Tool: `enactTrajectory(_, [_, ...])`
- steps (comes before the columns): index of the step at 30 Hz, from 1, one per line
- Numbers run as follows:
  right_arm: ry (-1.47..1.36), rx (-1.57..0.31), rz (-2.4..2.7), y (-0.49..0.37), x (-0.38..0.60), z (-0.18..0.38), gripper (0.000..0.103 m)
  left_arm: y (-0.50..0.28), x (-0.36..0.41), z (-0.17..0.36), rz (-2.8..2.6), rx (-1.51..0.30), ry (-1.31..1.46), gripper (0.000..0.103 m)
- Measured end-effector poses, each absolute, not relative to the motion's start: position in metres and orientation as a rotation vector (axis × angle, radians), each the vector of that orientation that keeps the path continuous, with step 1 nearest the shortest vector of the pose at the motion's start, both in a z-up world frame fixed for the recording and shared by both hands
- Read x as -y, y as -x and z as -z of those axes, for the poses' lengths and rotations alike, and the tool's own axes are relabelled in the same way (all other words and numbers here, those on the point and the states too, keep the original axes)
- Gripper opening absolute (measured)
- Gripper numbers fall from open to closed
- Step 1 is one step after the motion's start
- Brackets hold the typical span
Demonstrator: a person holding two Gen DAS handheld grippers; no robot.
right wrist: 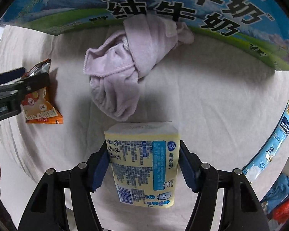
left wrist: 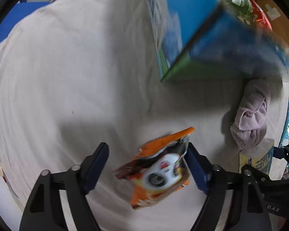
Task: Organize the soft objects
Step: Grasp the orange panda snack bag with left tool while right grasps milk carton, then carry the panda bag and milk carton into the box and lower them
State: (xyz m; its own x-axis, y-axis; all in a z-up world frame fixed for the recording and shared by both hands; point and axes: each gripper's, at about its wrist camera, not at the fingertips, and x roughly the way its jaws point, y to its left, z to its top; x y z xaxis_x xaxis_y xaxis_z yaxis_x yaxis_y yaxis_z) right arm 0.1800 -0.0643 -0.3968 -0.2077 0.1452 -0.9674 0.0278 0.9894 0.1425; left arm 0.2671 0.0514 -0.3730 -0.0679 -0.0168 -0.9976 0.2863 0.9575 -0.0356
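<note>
An orange snack bag (left wrist: 160,171) lies on the white sheet between the fingers of my left gripper (left wrist: 147,169). The jaws stand wide apart, the right finger close against the bag. The bag also shows in the right wrist view (right wrist: 41,107), with the left gripper over it. My right gripper (right wrist: 143,165) is shut on a yellow tissue pack (right wrist: 144,163), also seen in the left wrist view (left wrist: 260,159). A crumpled lilac towel (right wrist: 125,71) lies just beyond the pack, in front of the blue milk carton box (right wrist: 163,3). The towel shows in the left view (left wrist: 252,113) too.
The blue and green box (left wrist: 192,28) stands at the far side of the white sheet (left wrist: 67,77) and holds green and red packets (left wrist: 246,5). A light blue sachet (right wrist: 273,140) lies at the right. Blue and red items (right wrist: 281,198) sit at the lower right.
</note>
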Motion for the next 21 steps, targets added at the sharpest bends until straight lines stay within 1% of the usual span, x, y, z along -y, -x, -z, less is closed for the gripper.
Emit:
enactTrajectory(3, [-0.140, -1.778, -0.108, -0.185, 0.071, 0.394, 0.069, -0.257, -0.052, 0.380, 0.227, -1.645, -0.187, 0.075])
enactTrajectory(9, [-0.178, -1.763, -0.093, -0.188, 0.114, 0.395, 0.069, -0.241, -0.061, 0.393, 0.191, -1.662, -0.090, 0.075])
enactTrajectory(14, [-0.180, -1.756, -0.074, -0.184, 0.113, 0.385, 0.069, -0.236, -0.077, 0.392, 0.171, -1.638, -0.028, 0.060])
enactTrajectory(17, [-0.184, -1.754, -0.074, -0.180, 0.118, 0.379, 0.069, -0.226, -0.074, 0.389, 0.169, -1.624, -0.031, 0.056])
enactTrajectory(21, [-0.184, -1.766, -0.074, -0.171, 0.124, 0.378, 0.069, -0.212, -0.074, 0.387, 0.157, -1.597, -0.068, 0.053])
